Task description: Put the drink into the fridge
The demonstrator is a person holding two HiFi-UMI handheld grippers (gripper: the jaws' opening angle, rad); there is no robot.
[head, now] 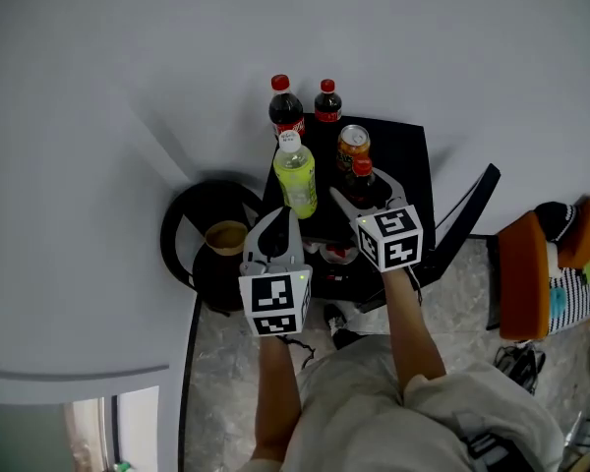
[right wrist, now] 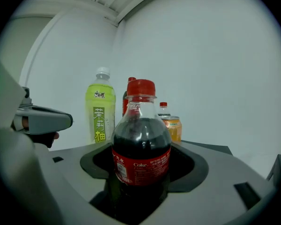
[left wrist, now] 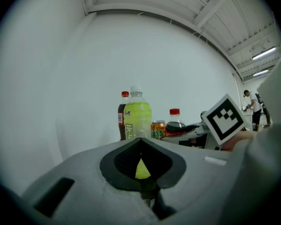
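**Position of parts**

The small cola bottle (head: 362,177) stands upright on the black surface (head: 413,165), long axis vertical, red cap up. It sits directly ahead of the right hand-held gripper (head: 364,193) and between its two jaws.

**Right hand-held gripper**

The jaws are spread wide, one on each side of the bottle's lower body at about label height. The right gripper view does not show the pads pressing on the bottle. Treat the bottle as flanked, not gripped.

**Left hand-held gripper**

The left hand-held gripper (head: 285,219) has its jaws together and holds nothing. It points toward the green bottle (head: 295,173), which stands ahead of it and clear of the tips.

**Other items on the surface**

An orange can (head: 353,147) stands just behind the small cola bottle. Two tall cola bottles (head: 286,108) stand at the far edge.

**Next move, as judged**

The right side is the nearer one and already lined up. The approach runs level, across the bottle's upright axis, so closing the jaws should suffice. No fridge can be identified in any view.
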